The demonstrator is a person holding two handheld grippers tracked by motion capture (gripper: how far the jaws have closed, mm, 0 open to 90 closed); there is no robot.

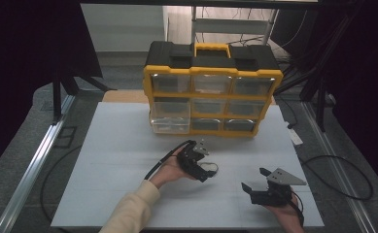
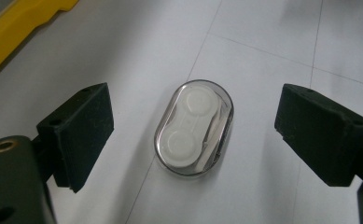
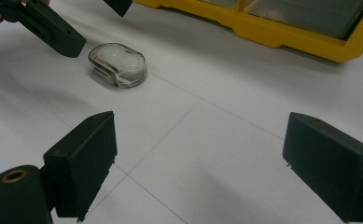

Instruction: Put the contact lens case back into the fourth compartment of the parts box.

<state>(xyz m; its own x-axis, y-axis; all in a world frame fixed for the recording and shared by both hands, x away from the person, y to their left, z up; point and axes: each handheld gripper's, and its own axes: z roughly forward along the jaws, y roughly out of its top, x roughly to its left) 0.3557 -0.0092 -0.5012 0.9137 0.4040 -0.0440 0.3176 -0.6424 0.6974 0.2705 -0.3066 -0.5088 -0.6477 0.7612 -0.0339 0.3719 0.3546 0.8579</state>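
Note:
A small clear oval case (image 2: pixel 194 133) with a white two-cup insert lies flat on the white table (image 1: pixel 123 145). My left gripper (image 2: pixel 198 128) hovers over it, open, one jaw on each side and neither touching it. In the high view the case (image 1: pixel 211 168) sits just right of the left gripper (image 1: pixel 204 162), near the table's middle. My right gripper (image 1: pixel 254 179) is open at the front right with nothing between its jaws. In the right gripper view the right gripper (image 3: pixel 202 158) faces bare table, with the case (image 3: pixel 118 64) farther off under the left gripper (image 3: pixel 83 23).
A yellow and black drawer organizer (image 1: pixel 211 92) stands at the back of the table, and its yellow base (image 3: pixel 282 35) lies ahead of the right gripper. Its lower-left clear drawer (image 1: pixel 171 117) is pulled out. Metal rails and cables flank the table.

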